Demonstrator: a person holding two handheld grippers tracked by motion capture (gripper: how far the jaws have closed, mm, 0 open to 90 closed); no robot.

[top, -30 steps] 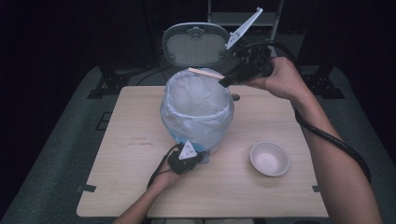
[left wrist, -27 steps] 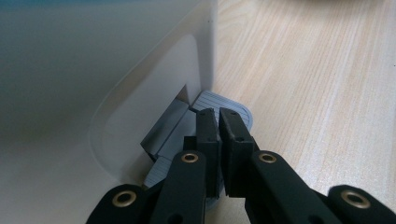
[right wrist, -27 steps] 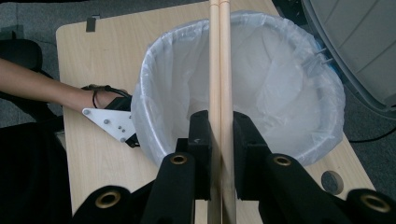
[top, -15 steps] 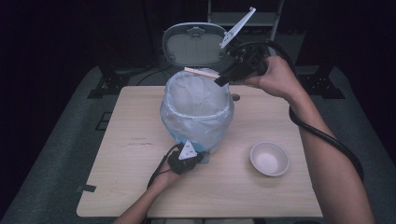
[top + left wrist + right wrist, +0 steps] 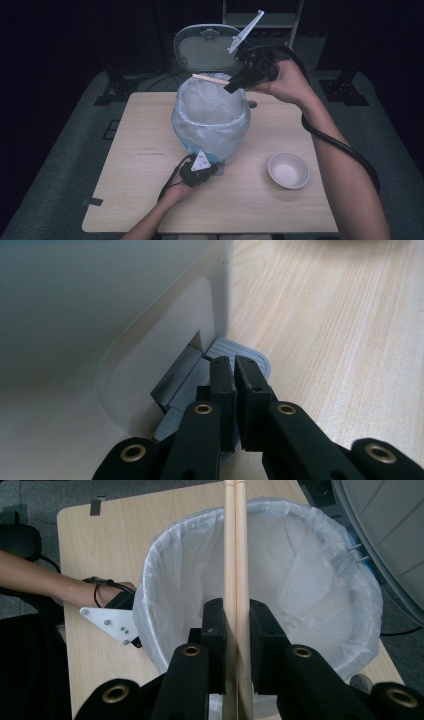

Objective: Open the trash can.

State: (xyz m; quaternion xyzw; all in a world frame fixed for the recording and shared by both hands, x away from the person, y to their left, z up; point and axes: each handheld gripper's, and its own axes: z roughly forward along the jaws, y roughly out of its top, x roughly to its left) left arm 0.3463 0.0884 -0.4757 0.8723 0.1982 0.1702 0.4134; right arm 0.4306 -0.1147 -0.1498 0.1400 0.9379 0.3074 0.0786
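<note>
A pair of wooden chopsticks (image 5: pixel 235 555) is clamped between the jaws of the right gripper (image 5: pixel 239 82) and held over the open mouth of the lined bin (image 5: pixel 212 117), evidently so they can be dropped inside. Below and nearer the person, the bin's pedal (image 5: pixel 235 352) is pressed by the left gripper (image 5: pixel 234 371), jaws clenched empty, which keeps the lid (image 5: pixel 207 47) raised. The chopsticks' far ends are cut off in the right gripper view; the bin's bottom cannot be made out.

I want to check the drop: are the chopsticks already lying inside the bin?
No, the chopsticks are clamped in the right gripper above the lined bin.
</note>
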